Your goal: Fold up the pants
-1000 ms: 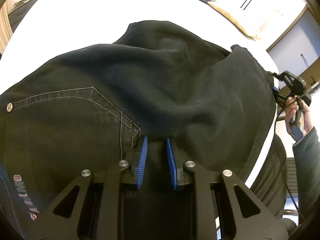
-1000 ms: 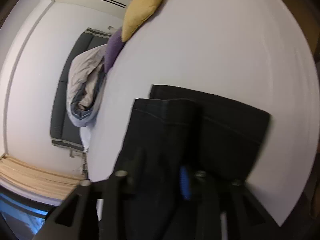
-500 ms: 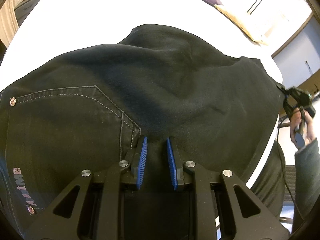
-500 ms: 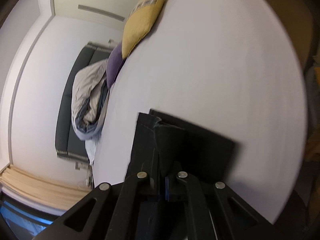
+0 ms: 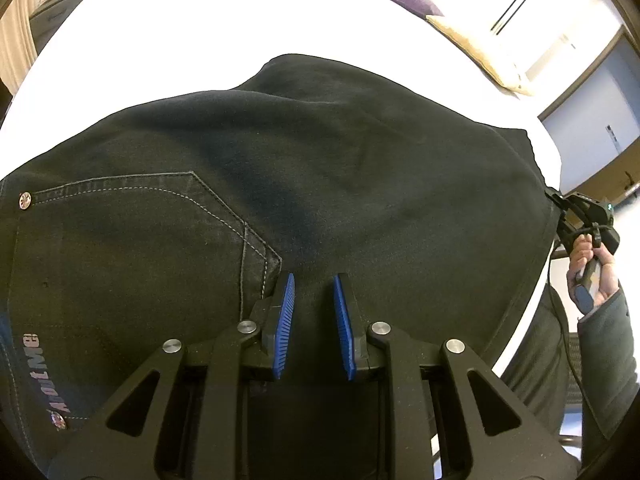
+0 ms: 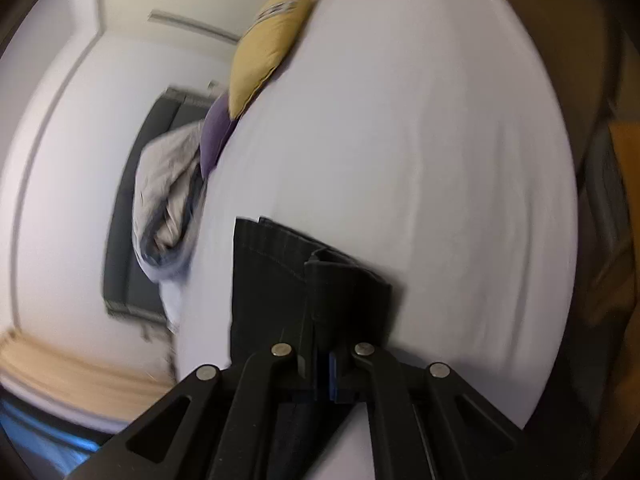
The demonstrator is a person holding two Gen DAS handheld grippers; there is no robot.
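Observation:
Black denim pants (image 5: 320, 184) lie on a white bed (image 5: 192, 32), seat side up, with a stitched back pocket (image 5: 132, 232) at the left. My left gripper (image 5: 314, 284) is open, its blue pads resting on the fabric beside the pocket corner. My right gripper (image 6: 324, 364) is shut on the pants' leg hems (image 6: 332, 280) and holds them just over the bed. It also shows in the left wrist view (image 5: 580, 220) at the far right edge of the pants, in a hand.
A yellow pillow (image 6: 272, 40) and a purple pillow (image 6: 218, 128) lie at the head of the bed, with a crumpled grey duvet (image 6: 168, 208) beside them. The bed edge (image 5: 520, 328) runs close on the right, where the person stands.
The right gripper has closed on the leg hems and pulled them outward to the right, stretching the pants flatter. The left gripper has stayed open on the fabric.

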